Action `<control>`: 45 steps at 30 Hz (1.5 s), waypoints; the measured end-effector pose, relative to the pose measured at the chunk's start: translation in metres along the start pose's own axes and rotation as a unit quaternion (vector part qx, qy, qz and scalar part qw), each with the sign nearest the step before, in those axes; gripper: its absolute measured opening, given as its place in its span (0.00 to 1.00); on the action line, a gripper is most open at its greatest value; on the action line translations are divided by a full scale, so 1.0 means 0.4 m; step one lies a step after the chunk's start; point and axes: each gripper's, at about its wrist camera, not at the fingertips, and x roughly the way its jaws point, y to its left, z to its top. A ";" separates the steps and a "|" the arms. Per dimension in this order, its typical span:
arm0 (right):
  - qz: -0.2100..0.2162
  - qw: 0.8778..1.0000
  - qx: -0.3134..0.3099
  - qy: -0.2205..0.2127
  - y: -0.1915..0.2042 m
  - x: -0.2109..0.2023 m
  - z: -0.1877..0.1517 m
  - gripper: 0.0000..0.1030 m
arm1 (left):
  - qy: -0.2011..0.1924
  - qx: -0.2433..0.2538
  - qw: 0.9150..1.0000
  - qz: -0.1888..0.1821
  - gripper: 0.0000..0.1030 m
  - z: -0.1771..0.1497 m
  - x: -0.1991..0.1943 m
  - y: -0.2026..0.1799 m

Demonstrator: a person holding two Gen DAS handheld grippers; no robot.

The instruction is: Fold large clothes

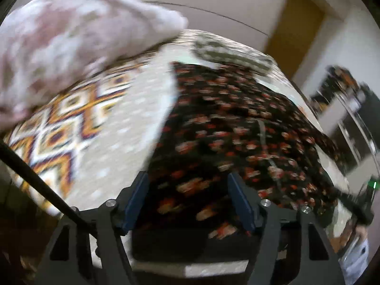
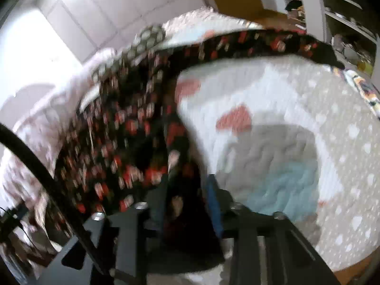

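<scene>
A large black garment with a red and white flower print (image 1: 228, 128) lies spread on the bed. My left gripper (image 1: 187, 197) hangs over its near edge with the blue-padded jaws wide apart and nothing between them. In the right wrist view the same garment (image 2: 118, 128) rises off the bed in a raised fold. My right gripper (image 2: 187, 194) has its jaws close together on a bunch of that cloth. Both views are motion-blurred.
The bed has a grey dotted cover (image 1: 123, 128) with an orange and purple diamond pattern (image 1: 59, 130). A pale pink blanket (image 1: 71, 35) is heaped at the far left. A black and white patterned cloth (image 1: 228, 52) lies at the garment's far end. Shelves (image 2: 332, 11) stand beyond the bed.
</scene>
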 end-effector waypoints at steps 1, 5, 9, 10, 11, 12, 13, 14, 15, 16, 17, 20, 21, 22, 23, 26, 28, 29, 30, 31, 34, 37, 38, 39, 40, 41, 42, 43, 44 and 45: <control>-0.005 1.000 0.005 -0.012 -0.006 -0.005 0.017 0.46 | 0.001 0.012 1.000 -0.002 0.67 0.009 0.024 -0.031; -0.032 0.998 0.030 -0.052 -0.058 0.001 0.116 0.46 | 0.019 0.028 0.999 -0.027 0.67 0.033 0.148 -0.125; -0.026 0.991 0.112 -0.075 -0.167 0.024 0.212 0.50 | 0.040 0.009 0.999 -0.031 0.67 0.043 0.275 -0.150; -0.023 0.987 0.136 -0.078 -0.201 0.030 0.230 0.51 | 0.041 0.009 0.999 -0.020 0.67 0.045 0.302 -0.153; -0.020 0.983 0.161 -0.081 -0.231 0.041 0.250 0.51 | 0.042 0.011 0.999 -0.010 0.67 0.045 0.325 -0.155; -0.016 0.979 0.187 -0.082 -0.266 0.055 0.270 0.54 | 0.044 0.011 0.999 -0.006 0.67 0.045 0.341 -0.156; -0.014 0.974 0.211 -0.081 -0.300 0.069 0.289 0.56 | 0.049 0.010 0.999 -0.003 0.70 0.044 0.356 -0.155; -0.013 0.971 0.224 -0.080 -0.319 0.077 0.300 0.58 | 0.053 0.008 0.999 -0.004 0.72 0.041 0.367 -0.153; -0.014 0.966 0.246 -0.081 -0.347 0.091 0.315 0.58 | 0.053 0.009 0.999 -0.008 0.77 0.038 0.374 -0.153; -0.011 0.961 0.262 -0.084 -0.368 0.100 0.326 0.58 | 0.051 0.013 0.999 -0.012 0.83 0.035 0.378 -0.155; -0.006 0.956 0.281 -0.088 -0.393 0.112 0.345 0.58 | 0.050 0.021 0.998 -0.013 0.85 0.033 0.384 -0.161; -0.009 0.946 0.309 -0.101 -0.428 0.127 0.383 0.59 | 0.051 0.052 0.997 -0.007 0.93 0.018 0.397 -0.183; -0.011 0.942 0.318 -0.104 -0.438 0.133 0.400 0.59 | 0.053 0.062 0.997 -0.006 0.96 0.015 0.401 -0.188; -0.015 0.940 0.324 -0.106 -0.443 0.137 0.414 0.59 | 0.056 0.073 0.996 -0.006 0.99 0.012 0.405 -0.193; -0.021 0.937 0.331 -0.109 -0.451 0.141 0.433 0.59 | 0.060 0.078 0.995 -0.010 1.00 0.011 0.409 -0.196; -0.049 0.935 0.333 -0.111 -0.454 0.149 0.472 0.50 | 0.065 0.080 0.995 -0.015 1.00 0.010 0.411 -0.194; -0.064 0.936 0.329 -0.109 -0.452 0.156 0.496 0.19 | 0.077 0.091 0.993 -0.006 1.00 0.010 0.414 -0.202; -0.071 0.938 0.324 -0.103 -0.448 0.161 0.505 0.13 | 0.083 0.094 0.992 -0.004 1.00 0.012 0.411 -0.206; -0.081 0.940 0.317 -0.101 -0.443 0.157 0.520 0.10 | 0.085 0.086 0.993 -0.014 0.99 0.017 0.399 -0.205; -0.093 0.942 0.304 -0.105 -0.429 0.146 0.528 0.10 | 0.085 0.074 0.993 -0.030 0.97 0.022 0.386 -0.200; -0.143 0.960 0.208 -0.120 -0.312 0.099 0.587 0.08 | 0.064 0.033 0.992 -0.099 0.95 0.045 0.301 -0.173; -0.170 0.971 0.099 -0.136 -0.145 0.064 0.633 0.08 | 0.014 0.022 0.993 -0.111 0.95 0.061 0.196 -0.134; -0.163 0.974 0.072 -0.140 -0.084 0.059 0.645 0.08 | 0.000 0.020 0.994 -0.108 0.95 0.064 0.166 -0.118; -0.152 0.977 0.043 -0.144 -0.015 0.053 0.652 0.08 | -0.012 0.015 0.994 -0.105 0.95 0.065 0.141 -0.100; -0.139 0.979 0.020 -0.146 0.046 0.058 0.659 0.08 | -0.023 0.006 0.994 -0.103 0.95 0.064 0.116 -0.075; -0.122 0.982 -0.006 -0.146 0.117 0.063 0.666 0.08 | -0.030 -0.003 0.994 -0.100 0.95 0.060 0.097 -0.052; -0.102 0.984 -0.033 -0.143 0.197 0.073 0.667 0.08 | -0.036 -0.012 0.995 -0.096 0.95 0.056 0.082 -0.029; -0.080 0.986 -0.060 -0.137 0.281 0.088 0.663 0.08 | -0.041 -0.025 0.995 -0.089 0.95 0.048 0.066 0.002; -0.064 0.986 -0.077 -0.131 0.339 0.098 0.655 0.08 | -0.044 -0.034 0.995 -0.087 0.95 0.043 0.055 0.025; -0.038 0.987 -0.100 -0.121 0.420 0.117 0.646 0.08 | -0.048 -0.043 0.994 -0.085 0.95 0.035 0.043 0.050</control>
